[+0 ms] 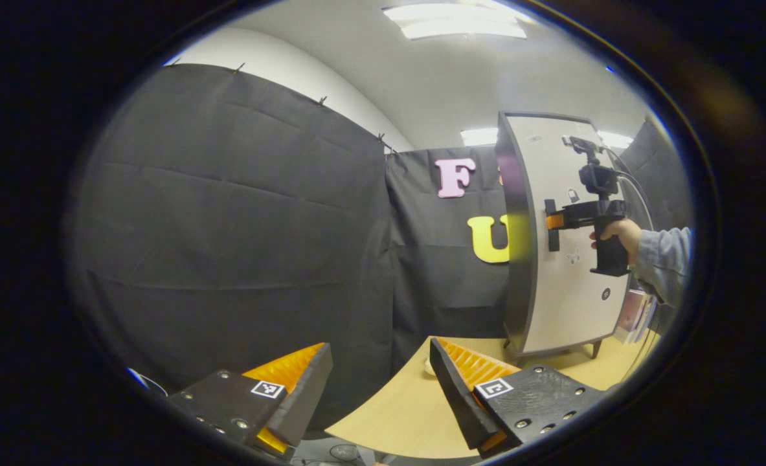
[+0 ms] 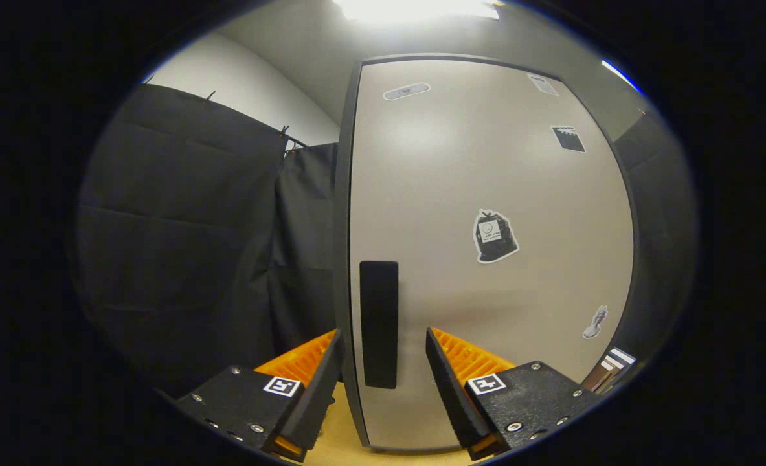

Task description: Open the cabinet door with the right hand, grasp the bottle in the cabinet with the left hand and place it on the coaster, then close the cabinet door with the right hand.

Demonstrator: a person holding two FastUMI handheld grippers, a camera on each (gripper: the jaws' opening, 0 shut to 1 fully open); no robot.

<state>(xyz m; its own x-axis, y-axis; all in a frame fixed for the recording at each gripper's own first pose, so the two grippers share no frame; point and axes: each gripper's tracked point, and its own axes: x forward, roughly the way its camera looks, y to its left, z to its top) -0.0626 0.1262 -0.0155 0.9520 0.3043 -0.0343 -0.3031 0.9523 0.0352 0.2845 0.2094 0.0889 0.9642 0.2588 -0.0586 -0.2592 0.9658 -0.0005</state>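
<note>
Left gripper (image 1: 381,388): jaws apart, nothing between them, raised over the near edge of the wooden table (image 1: 395,414). Right gripper (image 2: 383,382): jaws apart, straddling the black handle (image 2: 379,323) at the cabinet door (image 2: 486,194) edge, not yet pressing it. Cabinet door: closed, stickers on its face. Farther off in the left gripper view, a hand (image 1: 619,236) holds the right gripper at that cabinet.

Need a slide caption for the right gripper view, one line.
Open right gripper straddles the black handle at the closed cabinet door edge.
</note>
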